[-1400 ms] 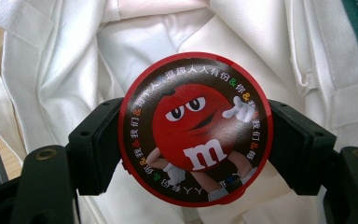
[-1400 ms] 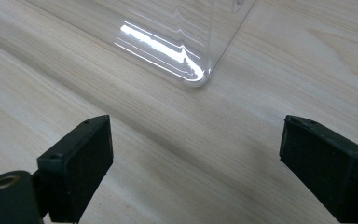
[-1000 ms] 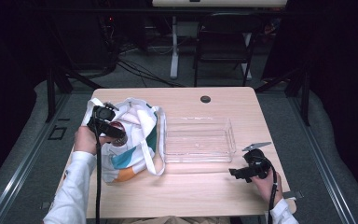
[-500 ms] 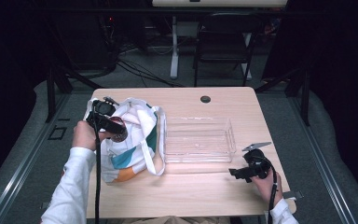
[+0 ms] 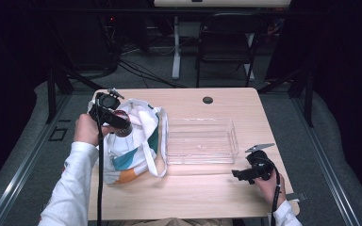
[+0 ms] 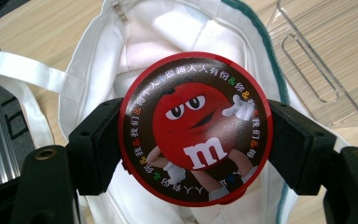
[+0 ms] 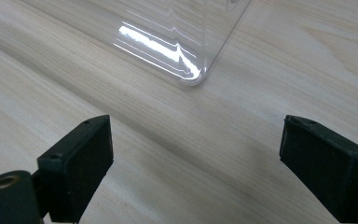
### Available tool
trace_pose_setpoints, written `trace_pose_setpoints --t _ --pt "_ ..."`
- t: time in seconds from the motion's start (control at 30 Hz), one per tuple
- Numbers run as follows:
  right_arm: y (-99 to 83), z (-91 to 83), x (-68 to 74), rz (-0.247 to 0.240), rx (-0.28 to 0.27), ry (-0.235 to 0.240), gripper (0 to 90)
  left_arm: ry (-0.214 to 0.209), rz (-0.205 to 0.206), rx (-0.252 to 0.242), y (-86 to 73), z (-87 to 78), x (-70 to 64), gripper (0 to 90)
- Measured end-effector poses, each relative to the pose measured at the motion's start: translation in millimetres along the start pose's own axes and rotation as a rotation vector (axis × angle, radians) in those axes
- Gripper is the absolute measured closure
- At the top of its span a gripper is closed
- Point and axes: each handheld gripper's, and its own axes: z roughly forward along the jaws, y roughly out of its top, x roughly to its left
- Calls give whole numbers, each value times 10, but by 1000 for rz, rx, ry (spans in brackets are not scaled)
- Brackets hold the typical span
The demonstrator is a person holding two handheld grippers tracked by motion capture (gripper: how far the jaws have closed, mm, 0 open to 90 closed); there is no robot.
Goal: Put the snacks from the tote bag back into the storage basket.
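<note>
Your round tin (image 6: 196,128) is red-rimmed, its dark brown lid printed with a red cartoon candy figure and a white "m". The bag (image 5: 139,141) is white with teal and orange patches. The tray (image 5: 201,141) is clear, the table (image 5: 193,197) pale wood-grain.

My high view is soft and a little grainy: the bench (image 5: 184,197) is lit evenly from above while the room around it falls to black. Ahead of my right gripper (image 7: 196,172), sharp glare streaks the clear tray (image 7: 177,51); the lid (image 6: 196,128) in my left gripper (image 6: 193,140) shows crisp, with a mild sheen.
</note>
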Motion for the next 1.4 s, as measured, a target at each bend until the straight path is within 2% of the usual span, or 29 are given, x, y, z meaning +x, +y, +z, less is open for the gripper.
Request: trace_pose_setpoints --t 0.5,0.67,1.4 --pt "4 -6 6 -5 12 -2 92 -24 28 -13 117 -85 -97 258" --pt "4 -2 8 1 5 2 92 -30 46 -23 185 -106 -173 258" --pt "4 -4 8 -1 3 -1 92 -52 102 -30 363 -101 -397 258"
